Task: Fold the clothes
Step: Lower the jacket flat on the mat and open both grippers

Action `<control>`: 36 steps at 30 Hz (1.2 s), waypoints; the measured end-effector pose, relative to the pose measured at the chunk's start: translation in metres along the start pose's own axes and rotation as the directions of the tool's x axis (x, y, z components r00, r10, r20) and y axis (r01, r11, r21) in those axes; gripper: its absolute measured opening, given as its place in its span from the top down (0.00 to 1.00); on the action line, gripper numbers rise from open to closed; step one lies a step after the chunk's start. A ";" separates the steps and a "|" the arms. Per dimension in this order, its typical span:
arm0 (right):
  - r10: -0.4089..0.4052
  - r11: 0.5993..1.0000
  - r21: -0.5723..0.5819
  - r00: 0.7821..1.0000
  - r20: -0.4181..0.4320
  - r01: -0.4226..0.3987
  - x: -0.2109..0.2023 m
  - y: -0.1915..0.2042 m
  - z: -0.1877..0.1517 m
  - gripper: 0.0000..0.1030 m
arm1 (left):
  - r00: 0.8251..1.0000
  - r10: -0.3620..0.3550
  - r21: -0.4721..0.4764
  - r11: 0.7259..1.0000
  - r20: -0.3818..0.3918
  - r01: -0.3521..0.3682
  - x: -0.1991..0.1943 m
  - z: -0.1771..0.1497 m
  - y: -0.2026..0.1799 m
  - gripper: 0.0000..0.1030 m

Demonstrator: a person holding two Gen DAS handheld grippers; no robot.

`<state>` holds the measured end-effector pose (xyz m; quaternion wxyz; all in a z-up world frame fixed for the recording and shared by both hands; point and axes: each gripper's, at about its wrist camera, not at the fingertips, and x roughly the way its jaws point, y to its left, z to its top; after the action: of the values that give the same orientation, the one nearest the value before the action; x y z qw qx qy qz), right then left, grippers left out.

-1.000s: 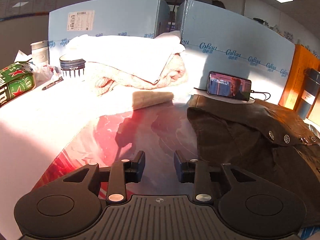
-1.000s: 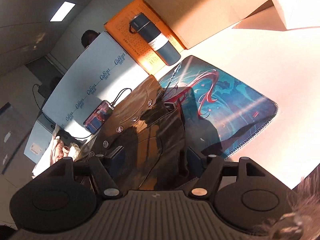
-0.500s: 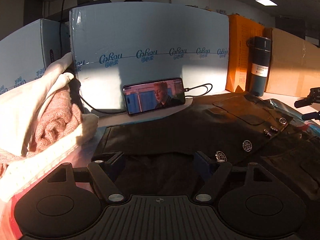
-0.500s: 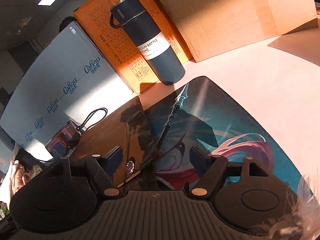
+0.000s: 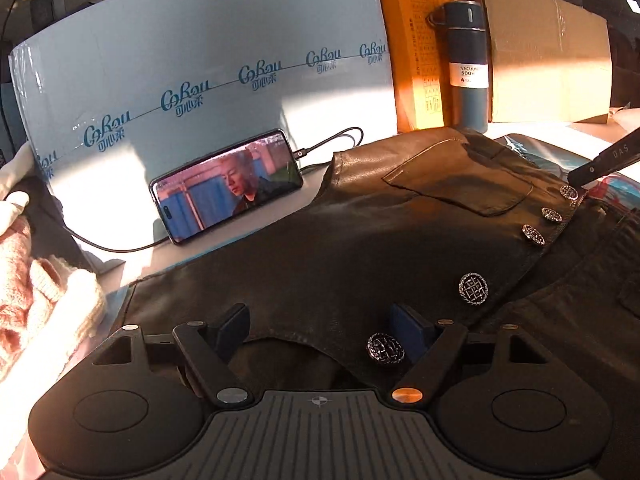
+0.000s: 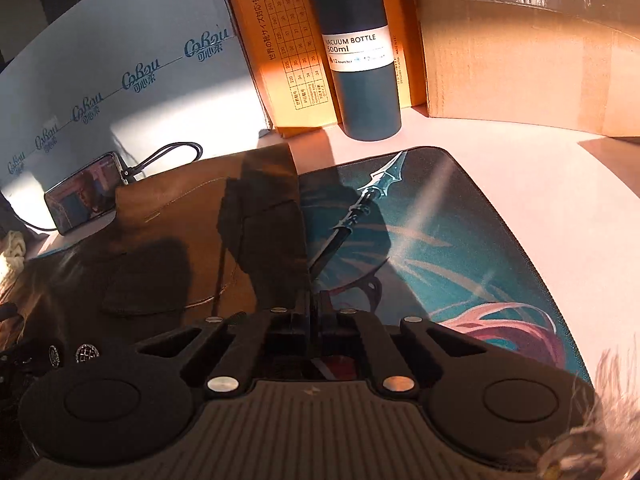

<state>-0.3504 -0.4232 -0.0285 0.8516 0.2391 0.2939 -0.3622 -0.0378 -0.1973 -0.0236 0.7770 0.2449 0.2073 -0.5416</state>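
A dark brown leather jacket (image 5: 360,248) with silver buttons (image 5: 473,288) lies flat on a printed desk mat. My left gripper (image 5: 320,328) is open, its fingers straddling the jacket's near hem. The jacket also shows in the right wrist view (image 6: 168,248). My right gripper (image 6: 312,312) is shut on the jacket's right edge, where it meets the teal mat (image 6: 460,248). The tip of the right gripper shows at the far right of the left wrist view (image 5: 600,164).
A phone (image 5: 228,188) playing video leans on a pale blue box (image 5: 200,80), with a cable. A dark vacuum bottle (image 6: 356,48), an orange box (image 6: 280,60) and a cardboard box (image 6: 520,60) stand behind. Pink and cream knitwear (image 5: 36,280) lies at left.
My right gripper has closed on the jacket's edge; it was open half a second ago. My left gripper has moved right onto the jacket's hem and stays open.
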 end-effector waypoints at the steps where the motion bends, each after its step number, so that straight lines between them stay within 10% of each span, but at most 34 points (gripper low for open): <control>1: -0.018 1.000 -0.007 1.000 0.004 0.018 -0.005 -0.002 -0.004 0.99 | 1.000 0.005 -0.002 1.000 0.003 -0.005 0.001 0.000 0.000 0.22; 7: 0.087 0.994 0.067 0.994 0.063 -0.091 -0.025 -0.014 -0.004 0.95 | 0.999 0.030 -0.006 1.000 0.028 -0.029 -0.003 0.006 0.000 0.21; 10: 0.135 0.987 0.070 0.986 0.102 -0.143 -0.028 -0.007 0.003 0.62 | 0.999 0.026 -0.008 1.000 0.039 -0.026 -0.006 0.009 -0.001 0.18; 21: 0.179 0.978 0.088 0.978 0.107 -0.189 -0.042 0.004 -0.011 0.29 | 0.999 -0.014 -0.066 0.998 0.039 0.016 -0.031 -0.009 0.009 0.16; 28: 0.088 0.972 0.213 0.994 0.065 -0.100 -0.082 -0.036 -0.050 0.24 | 0.979 -0.187 -0.136 0.971 0.076 0.196 -0.072 -0.033 -0.019 0.16; 36: 0.104 0.983 0.147 0.994 0.021 -0.106 -0.096 -0.023 -0.076 0.24 | 0.995 -0.103 0.035 0.994 -0.008 0.103 -0.059 -0.035 -0.069 0.10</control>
<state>-0.4465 -0.3447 -0.0226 0.8513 0.3146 0.2475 -0.3392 -0.1248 -0.1525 -0.0272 0.7429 0.2495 0.2126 -0.5836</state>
